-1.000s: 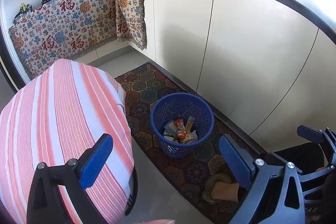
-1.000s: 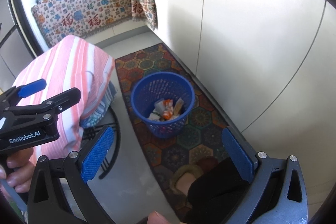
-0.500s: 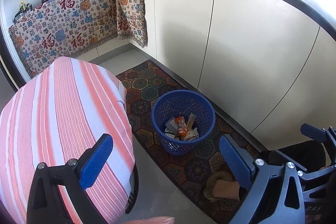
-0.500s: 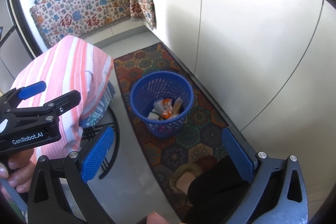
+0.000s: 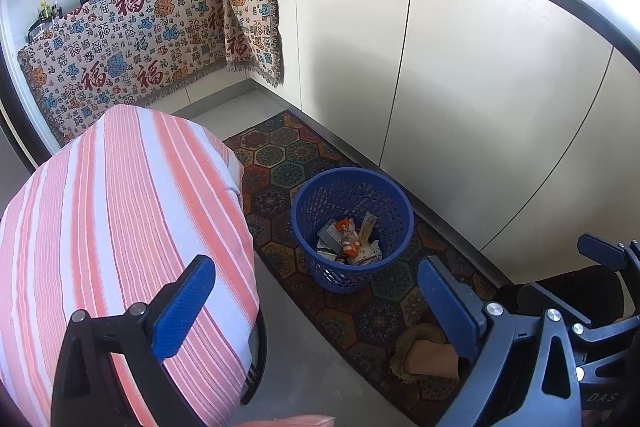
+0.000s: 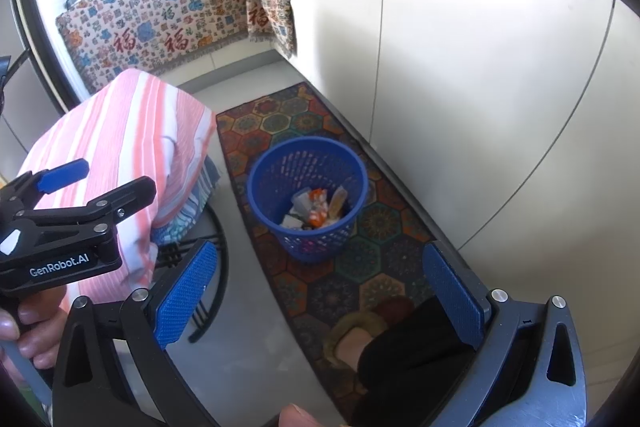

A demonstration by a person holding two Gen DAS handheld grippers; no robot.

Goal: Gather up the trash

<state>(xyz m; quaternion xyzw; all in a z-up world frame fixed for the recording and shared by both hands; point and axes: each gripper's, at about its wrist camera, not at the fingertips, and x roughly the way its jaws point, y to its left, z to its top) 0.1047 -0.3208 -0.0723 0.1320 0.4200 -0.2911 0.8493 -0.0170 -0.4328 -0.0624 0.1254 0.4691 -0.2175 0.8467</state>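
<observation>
A blue mesh basket (image 5: pixel 394 199) (image 6: pixel 352 163) stands on a patterned rug and holds several wrappers (image 5: pixel 350 239) (image 6: pixel 316 207), one orange. My left gripper (image 5: pixel 318 305) hangs open and empty above the floor, beside a round table with a pink striped cloth (image 5: pixel 112 211). My right gripper (image 6: pixel 318 291) is open and empty too, raised above the rug on the near side of the basket. In the right wrist view the left gripper (image 6: pixel 96 179) shows at the left over the cloth, held by a hand (image 6: pixel 28 331).
Cream cabinet doors (image 5: pixel 460 79) run along the right under a counter. A patterned cloth (image 5: pixel 132 43) covers the far stove counter with pans on it. The hexagon rug (image 6: pixel 376 267) lies along the cabinets. A person's slippered foot (image 5: pixel 424 351) (image 6: pixel 352 339) rests on its near end.
Both views have shifted slightly; the basket sits a little lower and more to the right in the left wrist view. Both grippers stay open and empty.
</observation>
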